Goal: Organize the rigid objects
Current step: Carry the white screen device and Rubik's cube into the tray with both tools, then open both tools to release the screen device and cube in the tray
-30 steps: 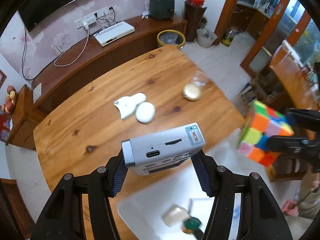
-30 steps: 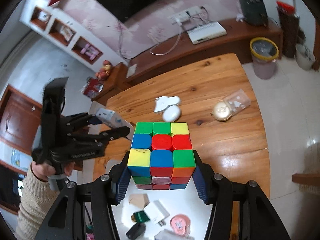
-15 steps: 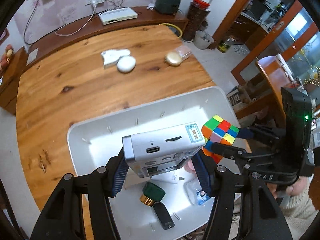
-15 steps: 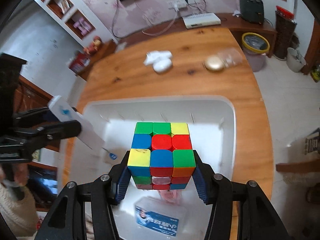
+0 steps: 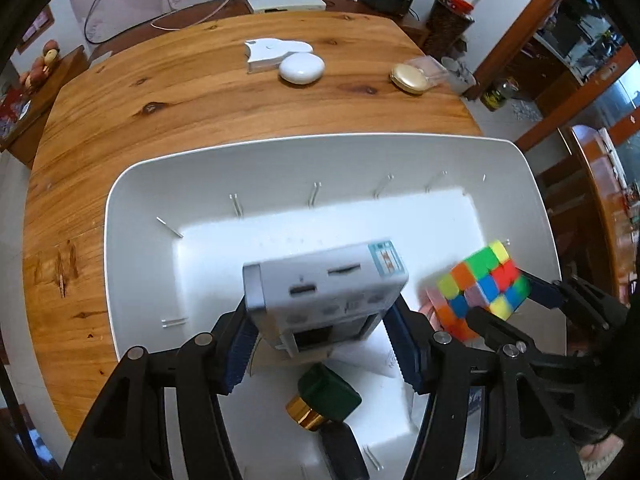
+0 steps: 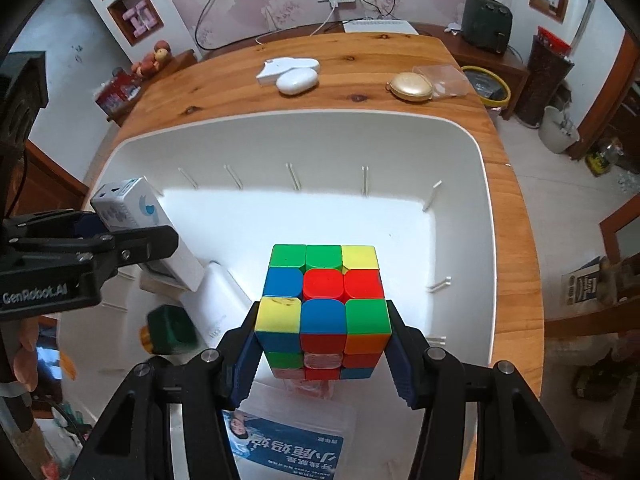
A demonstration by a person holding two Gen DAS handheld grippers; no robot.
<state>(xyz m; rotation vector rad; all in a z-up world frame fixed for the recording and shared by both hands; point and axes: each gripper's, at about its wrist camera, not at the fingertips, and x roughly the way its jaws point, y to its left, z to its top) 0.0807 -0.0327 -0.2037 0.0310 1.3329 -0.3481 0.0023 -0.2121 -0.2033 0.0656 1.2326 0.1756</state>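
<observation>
My left gripper [image 5: 320, 320] is shut on a silver-white boxy adapter [image 5: 320, 280], held low inside the white bin [image 5: 320, 140] near its left side. In the right wrist view that adapter [image 6: 132, 216] sits at the left, between the left gripper's black fingers [image 6: 132, 240]. My right gripper [image 6: 322, 344] holds a colourful puzzle cube [image 6: 324, 292] between its blue pads, over the bin's floor; its jaws are opening, and the pads still touch the cube. The left wrist view shows the cube [image 5: 484, 284] at the right, slightly blurred.
In the bin lie a green bottle with a gold cap [image 5: 326, 398], a blue-labelled clear box [image 6: 288, 440], a pink item under the cube and white boxes. On the wooden table [image 5: 160, 100] behind it rest a white oval case [image 5: 301, 69] and a gold compact [image 5: 410, 78].
Both grippers have come down from above the table into the white bin, each still carrying its object. The bin now fills most of both views.
</observation>
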